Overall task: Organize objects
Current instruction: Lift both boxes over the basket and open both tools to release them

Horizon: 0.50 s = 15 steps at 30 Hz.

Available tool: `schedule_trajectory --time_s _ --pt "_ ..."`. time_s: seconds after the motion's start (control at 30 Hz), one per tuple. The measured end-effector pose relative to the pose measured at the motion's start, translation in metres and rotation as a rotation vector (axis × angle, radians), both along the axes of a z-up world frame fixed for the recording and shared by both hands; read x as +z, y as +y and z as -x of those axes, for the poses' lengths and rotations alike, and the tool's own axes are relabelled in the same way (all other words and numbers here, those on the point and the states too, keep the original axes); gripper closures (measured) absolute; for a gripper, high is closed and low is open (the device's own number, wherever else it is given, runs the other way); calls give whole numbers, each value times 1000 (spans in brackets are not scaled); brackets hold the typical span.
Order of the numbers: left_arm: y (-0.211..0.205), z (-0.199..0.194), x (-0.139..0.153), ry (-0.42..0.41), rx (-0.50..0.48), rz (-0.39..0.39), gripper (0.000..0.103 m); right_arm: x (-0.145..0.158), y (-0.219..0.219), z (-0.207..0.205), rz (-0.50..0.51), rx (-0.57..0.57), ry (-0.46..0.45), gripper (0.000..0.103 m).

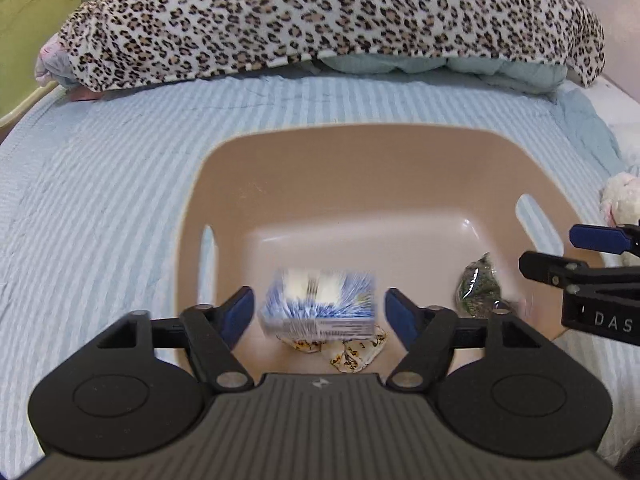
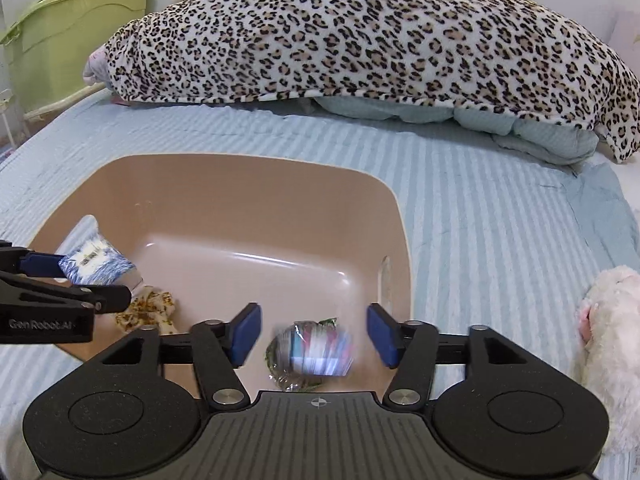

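Observation:
A tan plastic basin [image 1: 360,148] [image 2: 248,172] sits on the striped blue bedspread. My left gripper [image 1: 320,314] is open over the basin's near side; a blue-and-white packet [image 1: 320,304] [image 2: 94,266] is blurred between its fingers, not touched by them, above a floral cloth item [image 1: 352,354] [image 2: 148,308]. My right gripper [image 2: 314,334] is open over the basin's right side; a blurred pink, white and blue packet [image 2: 320,350] is between its fingers above a green clear-wrapped packet [image 1: 478,288] [image 2: 280,360].
A leopard-print blanket [image 1: 320,16] [image 2: 360,36] lies over bedding at the back. A white plush toy [image 1: 622,198] [image 2: 612,340] lies right of the basin. A green plastic bin [image 2: 76,28] stands beside the bed at the left.

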State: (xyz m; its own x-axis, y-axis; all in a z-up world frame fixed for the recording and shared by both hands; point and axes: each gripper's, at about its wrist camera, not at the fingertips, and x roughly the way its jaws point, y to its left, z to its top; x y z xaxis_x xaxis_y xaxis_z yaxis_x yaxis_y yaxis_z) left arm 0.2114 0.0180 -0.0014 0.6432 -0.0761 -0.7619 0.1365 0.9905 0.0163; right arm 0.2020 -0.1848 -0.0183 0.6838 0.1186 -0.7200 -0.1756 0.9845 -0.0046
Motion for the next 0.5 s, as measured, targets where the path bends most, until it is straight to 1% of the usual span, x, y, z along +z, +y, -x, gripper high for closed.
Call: schedule_trajectory --time_s 0.07,0.13,0.2,0.23,0.27,0.37,0.5 --pt "4 6 9 -4 0 8 19 6 0 8 2 7 -21 27" --pt "8 14 19 -7 0 14 18 14 -2 16 -5 15 -38 22" --pt "13 23 27 -16 2 13 15 22 -5 26 -10 14 -59 13" --pt "16 28 30 -19 4 8 15 26 -7 32 -12 10 -71 6" --pt "18 34 32 -21 4 2 15 29 -9 38 -14 5 -84 1" --pt "22 50 37 -20 -9 -20 15 38 -15 54 -20 0 -105 0" --pt "26 71 37 -19 -23 -39 15 42 -21 72 -24 2 -100 0"
